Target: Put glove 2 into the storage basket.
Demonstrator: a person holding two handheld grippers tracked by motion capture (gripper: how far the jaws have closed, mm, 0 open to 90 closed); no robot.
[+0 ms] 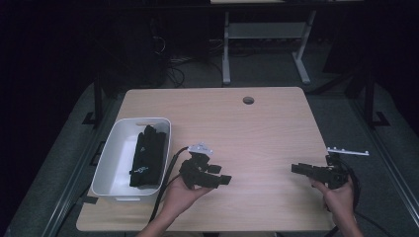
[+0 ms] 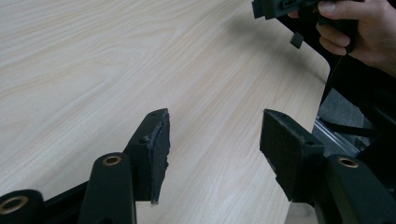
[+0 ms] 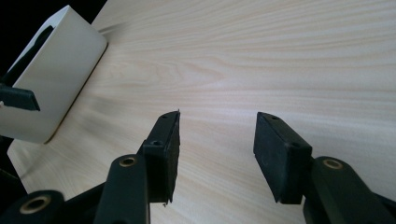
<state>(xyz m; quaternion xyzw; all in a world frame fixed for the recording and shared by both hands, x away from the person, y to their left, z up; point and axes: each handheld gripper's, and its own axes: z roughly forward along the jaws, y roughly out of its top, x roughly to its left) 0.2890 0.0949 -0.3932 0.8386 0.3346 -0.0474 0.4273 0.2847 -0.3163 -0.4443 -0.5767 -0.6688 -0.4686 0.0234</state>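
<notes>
Both of my tools hang with jaws apart and empty, and my left tool [image 1: 210,174] sits nearer than my right tool [image 1: 311,171] to the black folded cloth [image 1: 148,155], lying lengthwise in the white rectangular plastic bin [image 1: 109,160] at the tabletop's [image 1: 257,133] left edge.

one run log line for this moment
left gripper: open, empty | right gripper: open, empty | black cloth: in white bin | table: bare between grippers

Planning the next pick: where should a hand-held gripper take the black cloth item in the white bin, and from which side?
Probably from above. The black cloth item lies lengthwise along the white bin's right wall, so side access is blocked. Pinch a raised fold mid-length, with the jaws set across its narrow width.
</notes>
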